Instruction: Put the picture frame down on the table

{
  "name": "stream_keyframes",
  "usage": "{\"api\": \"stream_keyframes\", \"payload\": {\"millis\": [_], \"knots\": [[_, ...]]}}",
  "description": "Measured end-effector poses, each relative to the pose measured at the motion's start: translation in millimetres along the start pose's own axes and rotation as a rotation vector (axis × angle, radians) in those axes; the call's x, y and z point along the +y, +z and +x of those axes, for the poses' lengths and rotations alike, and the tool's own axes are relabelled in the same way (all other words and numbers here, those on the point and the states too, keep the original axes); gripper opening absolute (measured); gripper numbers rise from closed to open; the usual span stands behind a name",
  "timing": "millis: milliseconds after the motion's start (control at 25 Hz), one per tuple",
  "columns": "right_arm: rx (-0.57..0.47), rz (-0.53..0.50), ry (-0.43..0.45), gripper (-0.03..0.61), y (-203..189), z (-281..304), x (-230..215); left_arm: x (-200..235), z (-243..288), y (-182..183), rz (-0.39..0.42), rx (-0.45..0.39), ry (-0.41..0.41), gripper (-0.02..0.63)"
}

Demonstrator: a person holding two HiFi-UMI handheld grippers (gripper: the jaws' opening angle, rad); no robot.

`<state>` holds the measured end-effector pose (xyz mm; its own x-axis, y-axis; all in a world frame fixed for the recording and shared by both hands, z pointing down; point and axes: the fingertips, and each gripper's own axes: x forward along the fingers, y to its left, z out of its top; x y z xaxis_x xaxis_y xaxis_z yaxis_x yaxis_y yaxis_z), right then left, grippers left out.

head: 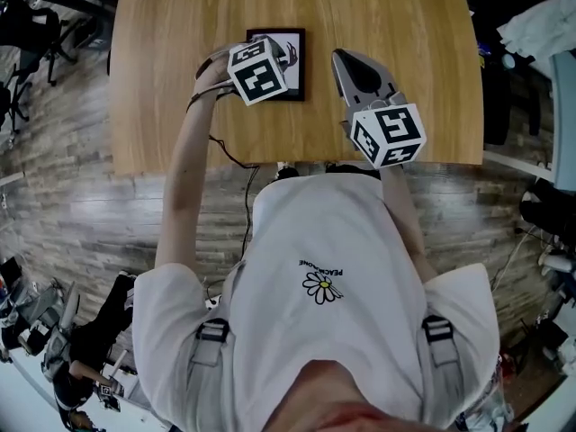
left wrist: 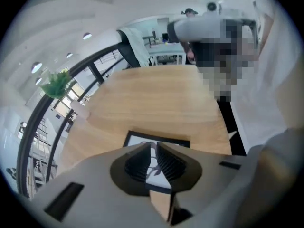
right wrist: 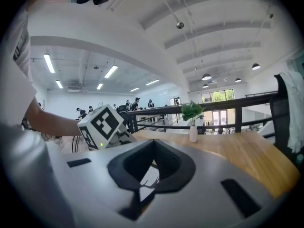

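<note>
The broad wooden table [head: 180, 106] carries the picture frame [head: 296, 61], which lies flat on its back, picture up, at about 12 o'clock from the person and a little toward 11. By my reckoning the putting-down is done, and all that is left is to lift the tools clear.

The left gripper [left wrist: 151, 146] hangs over the frame's 9 o'clock edge. Its ribbed jaws are drawn together to a thin slit with nothing pinched in it. The right gripper [head: 353, 68] stands off at the frame's 3 o'clock, apart from it, with its jaws closed up and empty too.

From above, the marker cube hides how the left tool sits against the frame. The left gripper view settles it: the frame's black border and white print lie on the wood beyond the jaws, not between them. The right gripper view looks along the tabletop and catches a sliver of the print below its jaws. Toward 1 o'clock it shows a small vase with a plant [right wrist: 193, 127], which the head view doesn't take in.
</note>
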<state>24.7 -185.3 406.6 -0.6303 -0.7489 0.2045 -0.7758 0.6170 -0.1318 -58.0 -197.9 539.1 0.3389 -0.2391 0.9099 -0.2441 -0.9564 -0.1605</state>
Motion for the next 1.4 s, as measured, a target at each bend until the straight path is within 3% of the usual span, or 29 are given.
{"api": "stream_keyframes", "payload": {"millis": [160, 400, 480, 560, 680, 920, 1040, 1200, 1320, 1400], "knots": [[-0.045, -0.053, 0.004, 0.009, 22, 11, -1, 32, -42, 33, -0.037, -0.149, 0.159, 0.017], [-0.095, -0.081, -0.016, 0.009, 44, 19, -6, 37, -94, 89, -0.273, -0.488, 0.152, 0.015], [-0.106, -0.081, -0.032, 0.009, 47, 19, -6, 44, -107, 93, -0.391, -0.568, 0.212, 0.015], [-0.112, -0.068, -0.051, 0.009, 46, 17, -6, 49, -117, 90, -0.562, -0.648, 0.268, 0.015], [-0.125, -0.037, -0.076, 0.009, 44, 14, -6, 51, -135, 84, -0.797, -0.840, 0.304, 0.015], [-0.141, -0.030, -0.105, 0.009, 42, 4, -2, 44, -170, 54, -1.042, -1.053, 0.461, 0.015], [-0.129, -0.069, -0.130, 0.009, 39, 2, -1, 35, -178, 48, -1.056, -1.107, 0.537, 0.016], [-0.119, -0.097, -0.157, 0.009, 35, -4, -2, 25, -172, 56, -0.946, -1.017, 0.623, 0.015], [-0.119, -0.096, -0.171, 0.008, 35, -9, -6, 19, -158, 65, -0.906, -0.962, 0.581, 0.015], [-0.104, -0.102, -0.185, 0.009, 32, -9, -8, 16, -154, 66, -0.922, -0.970, 0.539, 0.015]]}}
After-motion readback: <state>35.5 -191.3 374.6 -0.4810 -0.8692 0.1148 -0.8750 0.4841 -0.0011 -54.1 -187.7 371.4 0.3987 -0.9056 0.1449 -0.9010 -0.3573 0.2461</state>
